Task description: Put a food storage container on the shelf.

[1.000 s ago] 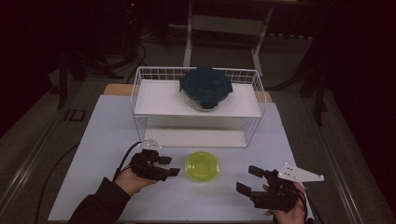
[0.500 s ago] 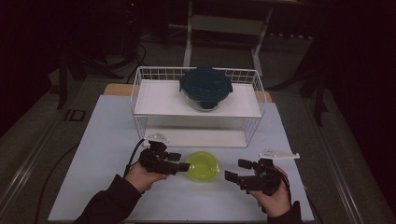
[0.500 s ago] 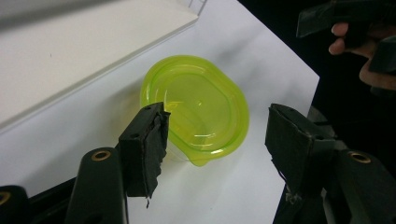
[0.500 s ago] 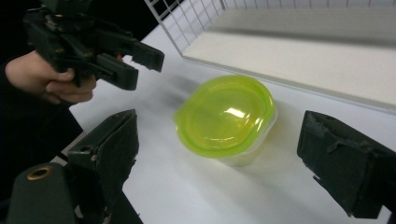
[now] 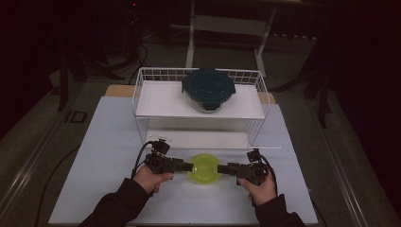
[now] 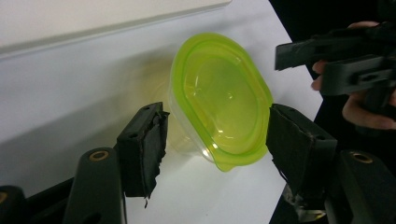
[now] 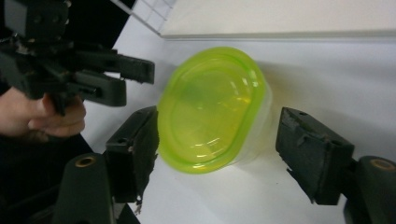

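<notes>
**Both grippers closed in on the green tub; no grip yet**

Landmark: the green tub [image 5: 204, 168], a small clear container with a green lid, standing on the white table [image 5: 108, 142] just in front of the wire rack [image 5: 142, 101].

Nearest the person, the left gripper [image 5: 188, 166] and the right gripper [image 5: 222, 167] now flank the tub, one on each side. A second ago both were well apart from it, the right one far out to the side; each has since moved inward to the tub's rim.

The left gripper's jaws stand apart around the tub's edge; one pad [image 6: 145, 140] is just beside the wall, and I cannot confirm that it presses. The right gripper's jaws have just been closing with the tub between them, yet a clear gap shows at the pad [image 7: 310, 149] on one side.

Judgement: approach finished, clamping the tub is the step in hand.

Behind the tub, on the rack's upper shelf, a dark-lidded glass bowl [image 5: 208, 89] sits untouched.
</notes>
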Tool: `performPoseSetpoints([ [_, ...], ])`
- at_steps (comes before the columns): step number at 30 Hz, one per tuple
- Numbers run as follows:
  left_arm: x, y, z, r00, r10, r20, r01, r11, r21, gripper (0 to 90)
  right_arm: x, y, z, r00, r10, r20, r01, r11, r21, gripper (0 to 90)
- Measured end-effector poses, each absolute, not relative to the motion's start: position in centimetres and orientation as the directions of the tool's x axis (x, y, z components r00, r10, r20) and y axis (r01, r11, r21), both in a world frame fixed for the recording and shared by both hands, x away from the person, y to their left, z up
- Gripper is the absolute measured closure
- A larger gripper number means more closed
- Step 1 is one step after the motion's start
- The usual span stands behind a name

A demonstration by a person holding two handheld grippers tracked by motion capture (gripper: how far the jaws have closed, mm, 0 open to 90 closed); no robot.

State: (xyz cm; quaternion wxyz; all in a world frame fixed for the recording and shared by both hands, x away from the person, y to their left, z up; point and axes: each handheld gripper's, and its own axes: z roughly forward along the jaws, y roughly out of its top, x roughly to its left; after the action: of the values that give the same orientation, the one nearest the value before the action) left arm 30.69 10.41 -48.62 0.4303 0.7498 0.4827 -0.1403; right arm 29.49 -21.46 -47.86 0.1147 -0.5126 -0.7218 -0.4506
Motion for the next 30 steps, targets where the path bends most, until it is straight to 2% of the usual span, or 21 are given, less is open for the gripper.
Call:
performPoseSetpoints([
  [5,31.2,10.4,-49.7,0.45,0.595,-0.666,0.872,-0.132,0.471,43.1,30.5,-21.3,-49.4,-0.378,0.653,0.656,0.884,0.044,0.466,41.0],
  [9,31.2,10.2,-50.1,0.434,0.577,-0.692,0.884,-0.126,0.449,55.8,30.8,-21.0,-50.2,-0.338,0.648,0.683,0.905,0.025,0.425,51.6],
  [10,31.2,10.2,-50.1,0.434,0.577,-0.692,0.884,-0.126,0.449,57.1,30.8,-21.0,-50.2,-0.338,0.648,0.683,0.905,0.025,0.425,51.6],
  [11,31.2,10.2,-50.2,0.432,0.574,-0.696,0.886,-0.126,0.446,57.1,30.8,-21.0,-50.3,-0.333,0.645,0.688,0.908,0.023,0.418,54.1],
  [12,31.3,10.2,-50.3,0.425,0.574,-0.7,0.89,-0.125,0.438,63.1,30.8,-21.0,-50.4,-0.319,0.643,0.696,0.913,0.013,0.407,62.0],
  [14,31.2,10.1,-50.5,0.428,0.579,-0.693,0.889,-0.133,0.439,65.4,30.7,-21.0,-50.4,-0.312,0.644,0.699,0.917,0.013,0.398,68.9],
  [17,31.1,10.0,-50.7,0.425,0.577,-0.697,0.892,-0.138,0.43,68.2,30.6,-21.0,-50.5,-0.319,0.642,0.698,0.916,0.02,0.4,74.5],
  [25,31.0,10.2,-51.2,0.4,0.529,-0.748,0.909,-0.125,0.397,75.2,30.1,-20.6,-50.3,-0.344,0.634,0.692,0.913,0.055,0.404,77.4],
  [30,30.4,10.3,-50.5,0.421,0.53,-0.736,0.898,-0.129,0.421,81.0,29.4,-20.5,-49.6,-0.383,0.658,0.649,0.892,0.08,0.445,80.6],
])
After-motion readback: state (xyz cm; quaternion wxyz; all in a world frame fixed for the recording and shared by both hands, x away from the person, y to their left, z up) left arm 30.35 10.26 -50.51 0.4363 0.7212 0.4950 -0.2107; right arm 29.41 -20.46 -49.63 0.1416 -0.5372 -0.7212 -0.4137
